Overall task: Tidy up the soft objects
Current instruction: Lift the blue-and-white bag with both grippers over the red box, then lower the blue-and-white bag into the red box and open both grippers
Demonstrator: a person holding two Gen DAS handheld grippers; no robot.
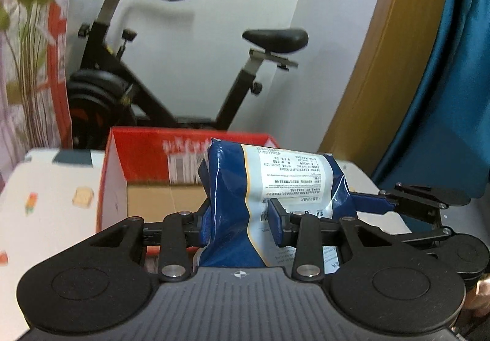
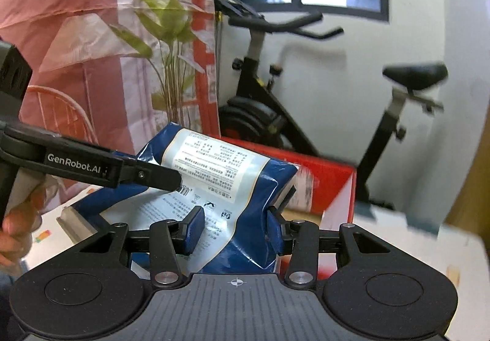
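A soft blue and white packet [image 1: 275, 175] printed with text hangs in the air in front of an open red box [image 1: 147, 154]. My left gripper [image 1: 242, 224] is shut on the packet's left part, and its blue pads dent the film. From the right, my right gripper [image 1: 376, 203] clamps the other end. In the right wrist view, the right gripper [image 2: 234, 230] pinches the packet [image 2: 214, 163] between its pads. There the left gripper [image 2: 171, 180] bites the packet from the left, and a hand [image 2: 15, 227] holds its handle. The red box [image 2: 330, 181] lies just behind the packet.
A white patterned tablecloth [image 1: 46, 212] covers the table under the box. Behind stand a black exercise bike [image 1: 137, 89], a green plant [image 1: 27, 34] at the left and a blue curtain [image 1: 444, 96] at the right. The box's brown inside [image 1: 159, 203] shows.
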